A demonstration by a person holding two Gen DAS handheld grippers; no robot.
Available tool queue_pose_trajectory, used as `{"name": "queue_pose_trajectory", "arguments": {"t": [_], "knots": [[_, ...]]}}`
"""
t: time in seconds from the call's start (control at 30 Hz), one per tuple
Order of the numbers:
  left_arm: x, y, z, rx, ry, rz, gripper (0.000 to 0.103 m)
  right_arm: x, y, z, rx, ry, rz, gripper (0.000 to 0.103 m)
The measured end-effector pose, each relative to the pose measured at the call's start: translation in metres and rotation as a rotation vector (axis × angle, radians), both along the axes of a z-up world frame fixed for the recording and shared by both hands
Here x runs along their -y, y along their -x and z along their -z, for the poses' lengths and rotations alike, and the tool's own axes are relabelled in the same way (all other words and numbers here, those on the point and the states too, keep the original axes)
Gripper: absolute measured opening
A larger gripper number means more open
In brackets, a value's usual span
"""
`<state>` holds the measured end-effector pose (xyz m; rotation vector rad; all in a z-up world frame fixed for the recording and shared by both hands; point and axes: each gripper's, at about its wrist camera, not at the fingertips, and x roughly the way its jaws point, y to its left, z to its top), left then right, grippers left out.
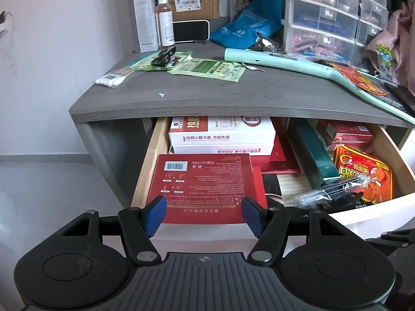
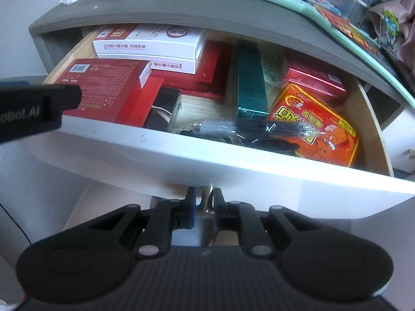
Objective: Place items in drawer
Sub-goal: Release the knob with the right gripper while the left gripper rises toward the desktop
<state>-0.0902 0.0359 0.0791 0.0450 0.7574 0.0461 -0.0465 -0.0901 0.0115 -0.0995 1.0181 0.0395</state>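
Observation:
The drawer (image 1: 376, 211) stands pulled out under the grey desk top (image 1: 207, 96), full of boxes. My left gripper (image 1: 203, 213) is open just above the drawer's front left, its blue pads either side of a red box (image 1: 205, 178) that lies in the drawer; the pads look apart from it. My right gripper (image 2: 203, 207) sits under the drawer's white front (image 2: 233, 165), shut on the metal drawer handle (image 2: 206, 202). The red box also shows in the right wrist view (image 2: 103, 83), with the left gripper's body in front of it.
In the drawer lie white boxes (image 1: 220, 134), a green box (image 1: 311, 150), an orange packet (image 1: 363, 173) and a clear bag of pens (image 1: 334, 189). On the desk are green sachets (image 1: 207, 68), cotton swabs (image 1: 111, 77), a bottle (image 1: 164, 20), a mint swatter (image 1: 298, 63) and a plastic organiser (image 1: 334, 13).

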Motion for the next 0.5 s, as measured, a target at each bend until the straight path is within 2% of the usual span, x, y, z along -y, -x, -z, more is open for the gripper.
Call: {"name": "queue_pose_trajectory", "arguments": {"t": [0.1,0.13,0.2,0.23,0.27,0.5], "knots": [[-0.001,-0.002,-0.001,-0.001,0.001,-0.003,0.066,0.0,-0.004,0.0,-0.007,-0.005,-0.013,0.017],[-0.001,-0.003,-0.001,-0.002,0.004,-0.005,0.066,-0.001,-0.006,0.0,-0.011,-0.006,-0.02,0.022],[0.0,-0.005,-0.001,-0.006,0.009,0.0,0.066,-0.001,-0.005,-0.002,-0.008,-0.008,-0.039,0.039],[0.001,-0.006,-0.001,-0.006,0.008,0.002,0.066,0.0,-0.004,-0.004,0.001,-0.007,-0.044,0.051],[0.001,-0.007,-0.001,-0.006,0.007,0.005,0.066,0.001,-0.003,-0.006,0.011,-0.006,-0.047,0.057],[0.012,-0.016,-0.008,0.008,0.001,0.026,0.066,0.012,0.014,-0.025,0.06,-0.018,-0.067,0.065]]}}
